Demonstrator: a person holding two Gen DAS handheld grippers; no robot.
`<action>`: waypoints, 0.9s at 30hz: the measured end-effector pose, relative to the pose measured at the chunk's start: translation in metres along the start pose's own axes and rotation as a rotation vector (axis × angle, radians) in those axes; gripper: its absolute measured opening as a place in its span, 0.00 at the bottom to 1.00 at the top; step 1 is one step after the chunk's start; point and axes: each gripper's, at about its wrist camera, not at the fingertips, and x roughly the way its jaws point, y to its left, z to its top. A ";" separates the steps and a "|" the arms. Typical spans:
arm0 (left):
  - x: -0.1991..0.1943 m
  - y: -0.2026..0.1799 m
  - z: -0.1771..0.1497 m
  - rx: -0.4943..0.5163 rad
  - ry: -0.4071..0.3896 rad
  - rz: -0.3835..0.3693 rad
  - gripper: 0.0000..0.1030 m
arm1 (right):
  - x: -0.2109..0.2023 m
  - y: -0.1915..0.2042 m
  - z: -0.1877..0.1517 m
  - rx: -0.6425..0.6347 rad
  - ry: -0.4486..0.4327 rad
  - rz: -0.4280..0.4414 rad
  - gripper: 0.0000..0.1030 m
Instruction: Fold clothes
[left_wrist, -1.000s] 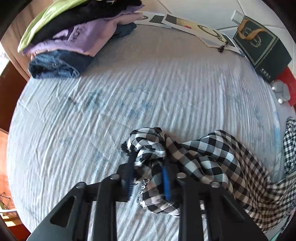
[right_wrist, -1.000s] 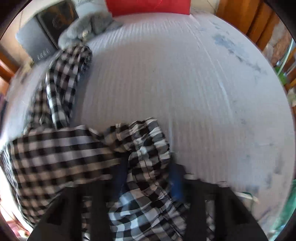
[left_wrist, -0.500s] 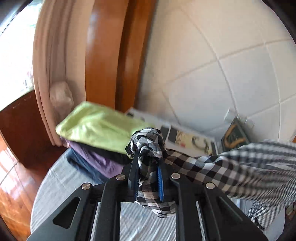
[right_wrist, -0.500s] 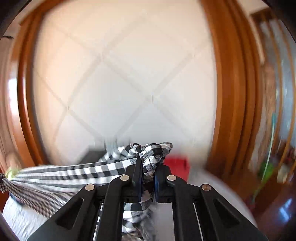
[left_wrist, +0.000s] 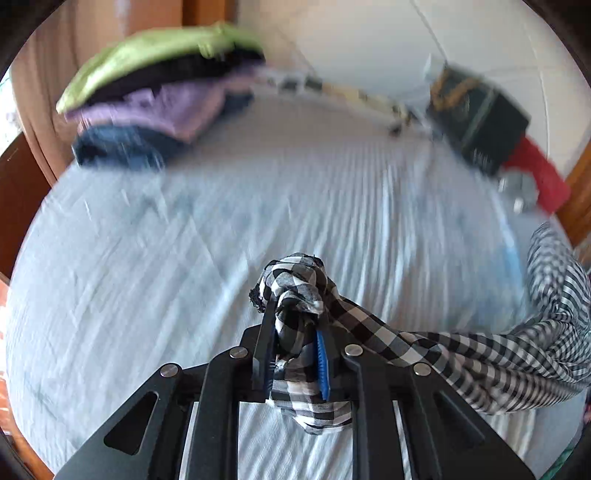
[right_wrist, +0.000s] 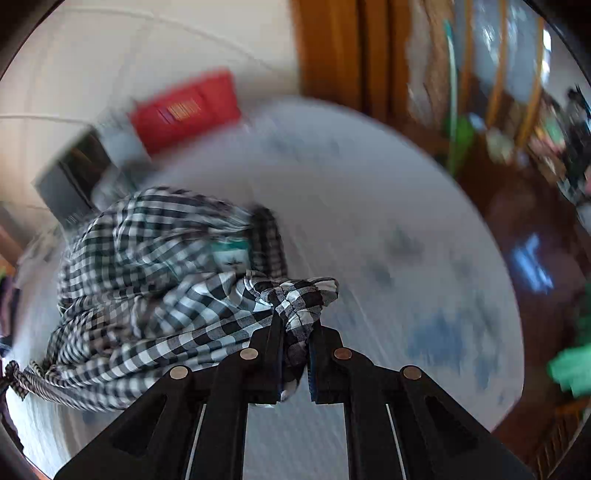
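Note:
A black-and-white checked shirt (left_wrist: 436, 347) hangs stretched between my two grippers above the bed. My left gripper (left_wrist: 293, 328) is shut on a bunched corner of it, with cloth bulging past the fingertips. My right gripper (right_wrist: 295, 325) is shut on another bunched corner of the checked shirt (right_wrist: 155, 266), whose body billows to the left with a label showing. Both views are blurred by motion.
The bed's pale striped sheet (left_wrist: 221, 229) lies below. A stack of folded clothes (left_wrist: 159, 96) sits at its far left corner. A dark box (left_wrist: 476, 118) and a red item (left_wrist: 535, 173) sit at the far right. Wooden furniture (right_wrist: 517, 206) stands right of the bed.
Both grippers lifted the shirt off the bed and swung it high toward the wall, and now tilt back down over the bed with the shirt spread between them.

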 end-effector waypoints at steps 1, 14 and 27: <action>-0.002 -0.001 -0.005 0.009 0.006 -0.006 0.21 | 0.007 -0.008 -0.011 0.013 0.031 -0.018 0.09; -0.040 0.021 -0.002 0.032 0.012 -0.069 0.61 | -0.008 -0.037 -0.037 0.085 0.056 -0.003 0.71; 0.055 -0.024 -0.001 0.114 0.267 -0.056 0.08 | 0.052 0.009 -0.033 0.048 0.273 0.020 0.59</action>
